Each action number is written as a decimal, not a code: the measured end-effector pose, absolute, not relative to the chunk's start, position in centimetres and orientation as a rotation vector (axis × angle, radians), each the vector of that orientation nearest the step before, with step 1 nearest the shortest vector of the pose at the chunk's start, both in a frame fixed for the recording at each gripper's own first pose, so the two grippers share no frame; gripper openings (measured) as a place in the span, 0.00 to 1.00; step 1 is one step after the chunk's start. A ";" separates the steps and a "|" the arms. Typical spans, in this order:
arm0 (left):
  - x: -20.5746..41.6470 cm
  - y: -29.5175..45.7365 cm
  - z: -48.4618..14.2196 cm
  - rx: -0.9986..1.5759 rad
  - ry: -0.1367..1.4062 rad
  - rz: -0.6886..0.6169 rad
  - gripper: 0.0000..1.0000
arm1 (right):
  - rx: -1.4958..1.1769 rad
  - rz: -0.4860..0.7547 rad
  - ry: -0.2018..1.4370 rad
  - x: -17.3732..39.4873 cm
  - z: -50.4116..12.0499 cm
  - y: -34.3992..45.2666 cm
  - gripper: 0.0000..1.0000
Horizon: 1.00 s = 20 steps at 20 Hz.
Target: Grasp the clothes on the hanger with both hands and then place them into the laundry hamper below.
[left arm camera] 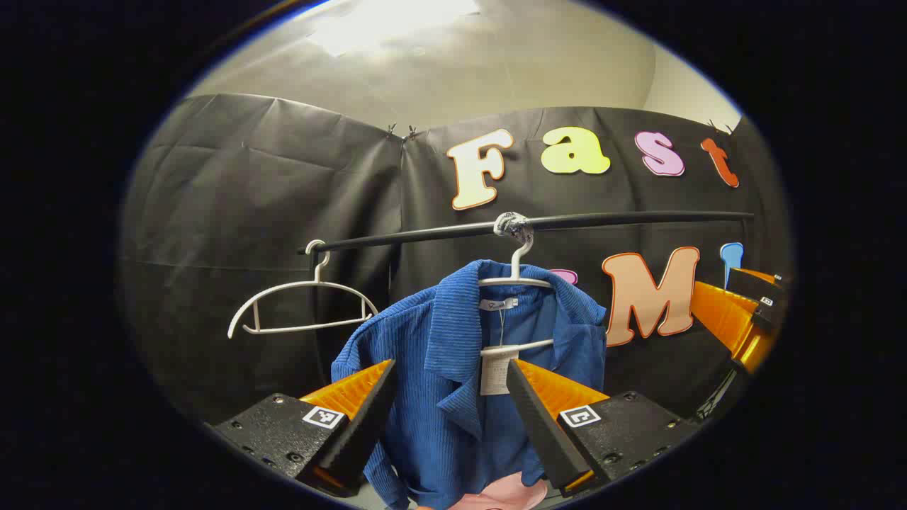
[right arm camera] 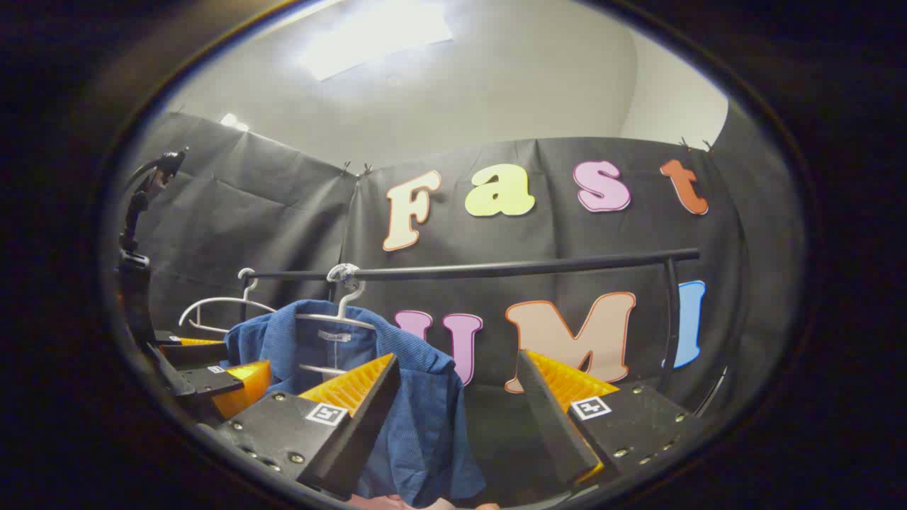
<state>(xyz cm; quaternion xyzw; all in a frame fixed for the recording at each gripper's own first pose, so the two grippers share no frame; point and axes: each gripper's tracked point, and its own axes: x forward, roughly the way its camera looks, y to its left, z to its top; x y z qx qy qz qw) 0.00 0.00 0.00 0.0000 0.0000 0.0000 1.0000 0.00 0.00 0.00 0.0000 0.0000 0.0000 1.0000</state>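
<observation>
Left gripper view: left tool spread, blue shirt hanging between its fingers, untouched.

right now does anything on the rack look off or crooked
Nothing looks damaged. The blue shirt hangs open-collared on its hanger with a tag dangling inside, and an empty white hanger hangs tilted at the rail's end.

Empty white hanger hangs on black rail.
</observation>
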 end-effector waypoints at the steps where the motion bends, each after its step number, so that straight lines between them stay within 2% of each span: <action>1: 0.1 0.2 0.0 0.000 0.000 -0.001 0.92 | 0.002 0.004 -0.001 0.0 0.1 0.4 0.99; 2: 0.2 0.3 0.0 -0.001 0.000 -0.002 0.92 | -0.002 0.007 0.003 0.0 -0.1 0.9 0.94; 3: 0.3 0.4 0.1 -0.005 -0.005 -0.003 0.92 | -0.009 0.008 0.002 0.2 0.1 1.1 0.98; 5: 0.6 0.4 0.0 -0.012 -0.007 -0.005 0.93 | -0.011 0.003 -0.005 0.2 0.2 1.4 0.99; 6: 0.7 0.4 0.0 -0.013 -0.005 -0.006 0.93 | -0.006 0.003 0.000 0.2 0.0 1.6 0.94; 7: 0.8 0.4 0.0 -0.014 -0.007 -0.006 0.93 | -0.005 0.004 0.005 0.1 -0.1 1.8 0.94; 8: 0.9 0.4 0.0 -0.017 -0.007 -0.007 0.93 | -0.009 0.004 0.008 0.2 -0.3 1.7 0.99; 10: 1.0 0.2 -0.2 -0.020 -0.002 -0.011 0.93 | -0.016 0.001 0.013 0.4 -0.5 1.6 0.99; 11: 1.1 0.1 -0.2 -0.020 0.000 -0.014 0.93 | -0.015 0.000 0.017 0.4 -0.5 1.6 0.94; 12: 1.1 0.0 -0.3 -0.018 0.001 -0.017 0.95 | -0.015 -0.001 0.019 0.5 -0.7 1.5 0.94; 15: 1.1 -0.4 -0.4 -0.009 0.004 -0.021 0.94 | -0.021 0.000 0.017 0.4 -0.8 1.7 0.98; 20: 1.8 -0.7 -2.4 0.001 0.040 -0.001 0.93 | -0.017 0.013 0.021 0.6 -1.1 2.0 0.99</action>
